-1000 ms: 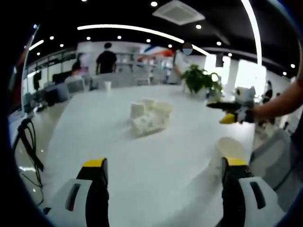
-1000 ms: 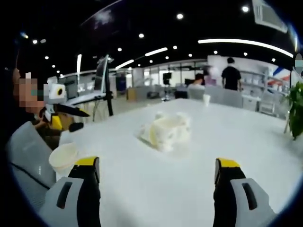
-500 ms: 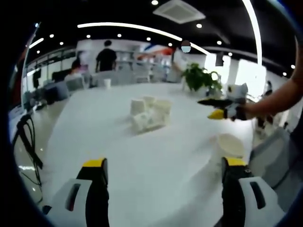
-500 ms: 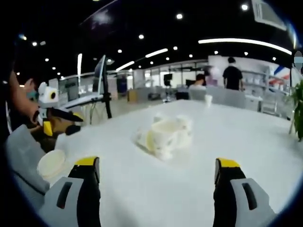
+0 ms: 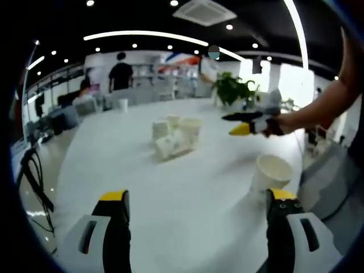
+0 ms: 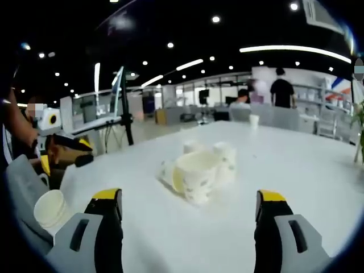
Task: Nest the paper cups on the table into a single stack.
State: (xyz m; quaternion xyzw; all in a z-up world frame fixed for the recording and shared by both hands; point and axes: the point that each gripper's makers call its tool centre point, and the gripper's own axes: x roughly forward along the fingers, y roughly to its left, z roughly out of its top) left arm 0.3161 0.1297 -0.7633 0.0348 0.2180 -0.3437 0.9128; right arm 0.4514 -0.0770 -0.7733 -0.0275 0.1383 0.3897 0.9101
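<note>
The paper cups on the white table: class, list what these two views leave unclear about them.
- Cluster of paper cups: count uncertain in both views; the cups overlap and blur.
- Cup in the cluster: its pattern is too blurred to read in the right gripper view.
- Lone cup: base hidden behind a finger in the left gripper view.
- Far cup: too small.

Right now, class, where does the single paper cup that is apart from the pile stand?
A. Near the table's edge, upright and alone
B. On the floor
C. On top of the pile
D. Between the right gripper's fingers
A: the lone cup stands upright near the table edge, apart from the pile of cups.
</note>
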